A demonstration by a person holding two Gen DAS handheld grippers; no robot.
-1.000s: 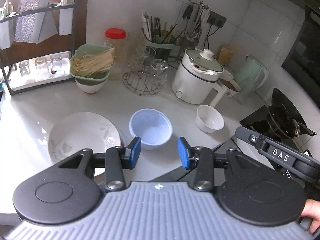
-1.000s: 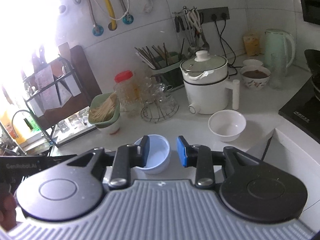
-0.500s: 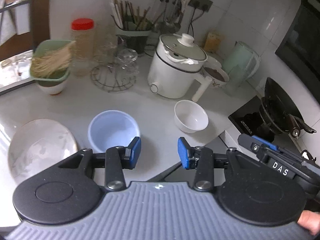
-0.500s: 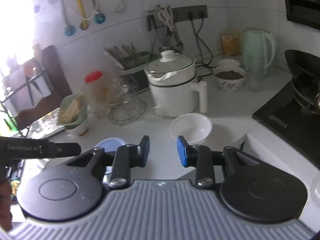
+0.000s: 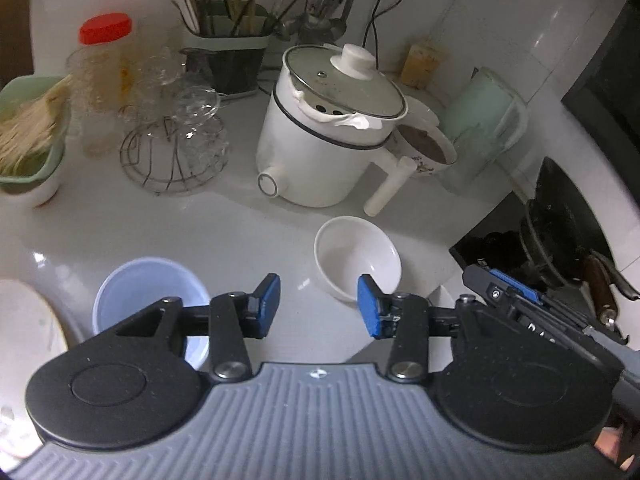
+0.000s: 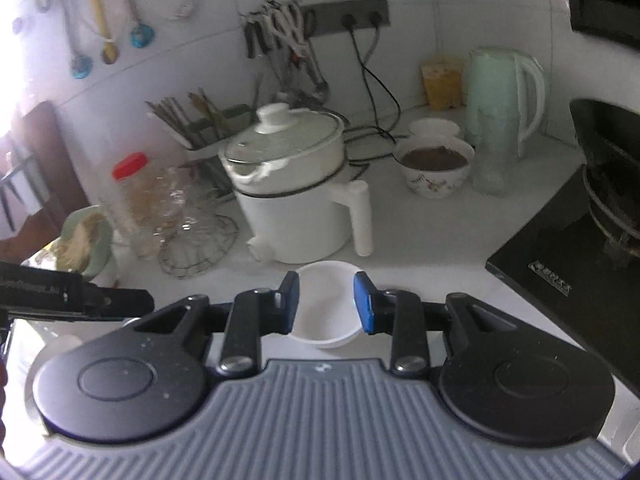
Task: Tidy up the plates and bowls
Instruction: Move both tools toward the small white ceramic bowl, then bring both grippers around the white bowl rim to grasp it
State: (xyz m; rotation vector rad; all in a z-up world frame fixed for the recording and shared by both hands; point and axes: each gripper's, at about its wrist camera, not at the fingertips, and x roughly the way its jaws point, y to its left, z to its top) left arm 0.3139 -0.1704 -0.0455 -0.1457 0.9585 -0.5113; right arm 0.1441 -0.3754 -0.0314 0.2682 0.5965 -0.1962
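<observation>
A small white bowl (image 5: 356, 258) stands on the white counter in front of the electric pot; in the right wrist view it (image 6: 326, 308) lies between my right gripper's open fingers. My right gripper (image 6: 326, 302) is open and empty, its tip also showing in the left wrist view (image 5: 508, 284) right of the bowl. A pale blue bowl (image 5: 148, 296) sits at lower left, partly behind my open, empty left gripper (image 5: 318, 306). A white plate (image 5: 24, 344) shows at the left edge.
A white electric pot (image 5: 328, 136) with a side handle stands behind the white bowl. A bowl of dark food (image 6: 436, 168), a green kettle (image 6: 500, 108), a wire glass rack (image 5: 176, 148), a green basket of noodles (image 5: 28, 136) and a black stove (image 6: 580, 232) surround it.
Both grippers swung to the right. The white bowl moved toward the middle of both views and now sits between the right gripper's fingers; the blue bowl and plate slid left.
</observation>
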